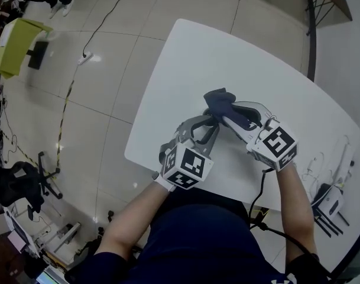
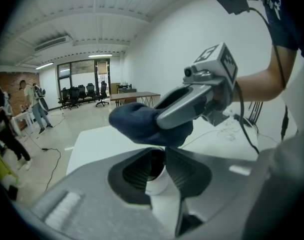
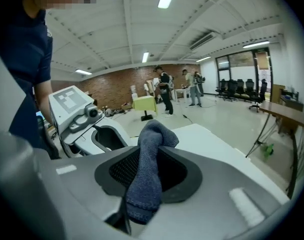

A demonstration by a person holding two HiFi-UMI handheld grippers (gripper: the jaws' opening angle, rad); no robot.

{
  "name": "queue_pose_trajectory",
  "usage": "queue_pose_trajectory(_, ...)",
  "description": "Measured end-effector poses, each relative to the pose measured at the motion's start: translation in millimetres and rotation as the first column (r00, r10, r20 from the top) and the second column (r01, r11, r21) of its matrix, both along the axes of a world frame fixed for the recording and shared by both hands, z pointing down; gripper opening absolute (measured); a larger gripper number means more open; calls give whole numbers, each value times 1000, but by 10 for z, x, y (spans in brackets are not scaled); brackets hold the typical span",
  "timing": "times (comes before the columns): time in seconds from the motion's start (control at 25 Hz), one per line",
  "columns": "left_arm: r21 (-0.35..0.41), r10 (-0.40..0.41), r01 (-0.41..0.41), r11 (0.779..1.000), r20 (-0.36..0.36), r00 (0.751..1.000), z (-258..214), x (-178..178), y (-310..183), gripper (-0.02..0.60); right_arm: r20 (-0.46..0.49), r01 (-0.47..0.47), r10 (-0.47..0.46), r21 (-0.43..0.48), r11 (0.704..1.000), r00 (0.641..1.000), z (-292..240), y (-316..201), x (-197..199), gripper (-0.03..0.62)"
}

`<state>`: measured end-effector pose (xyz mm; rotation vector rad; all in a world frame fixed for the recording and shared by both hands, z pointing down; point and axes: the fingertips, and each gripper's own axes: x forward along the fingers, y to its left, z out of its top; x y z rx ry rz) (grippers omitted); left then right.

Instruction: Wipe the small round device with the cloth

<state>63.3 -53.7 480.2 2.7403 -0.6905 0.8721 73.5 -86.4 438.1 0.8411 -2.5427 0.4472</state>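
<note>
My left gripper (image 1: 209,123) (image 2: 164,153) is over the middle of the white table (image 1: 191,58), shut on the small round device (image 2: 155,183), a white rounded piece that shows between the dark pads. In the head view the device is hidden by the jaws and the cloth. My right gripper (image 1: 226,115) (image 3: 148,156) is shut on the dark blue cloth (image 1: 220,101) (image 3: 148,174), which bunches out past the fingertips. The cloth (image 2: 142,125) hangs just above and beyond the left jaws, close over the device. The left gripper's marker cube (image 3: 69,100) sits to the left in the right gripper view.
Thin cables and a white gadget (image 1: 331,201) lie at the table's right edge. On the tiled floor to the left a power cable (image 1: 85,57) runs past a yellow-green object (image 1: 14,43). People (image 3: 164,91) stand far off in the room.
</note>
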Motion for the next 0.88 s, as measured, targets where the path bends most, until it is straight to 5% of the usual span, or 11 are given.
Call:
queue_pose_trajectory(0.2, 11, 4, -4, 1000, 15, 1000, 62, 7, 44, 83, -47, 107, -109, -32, 994, 993, 219, 52, -130, 114)
queue_pose_trajectory(0.6, 5, -29, 29, 1000, -16, 999, 39, -25, 31, 81, 58, -6, 16, -173, 985, 998, 617, -255, 99, 112)
queue_pose_trajectory(0.88, 3, -39, 40, 999, -24, 999, 37, -32, 21, 74, -7, 4, -6, -223, 975, 1000, 1022, -260, 132, 112)
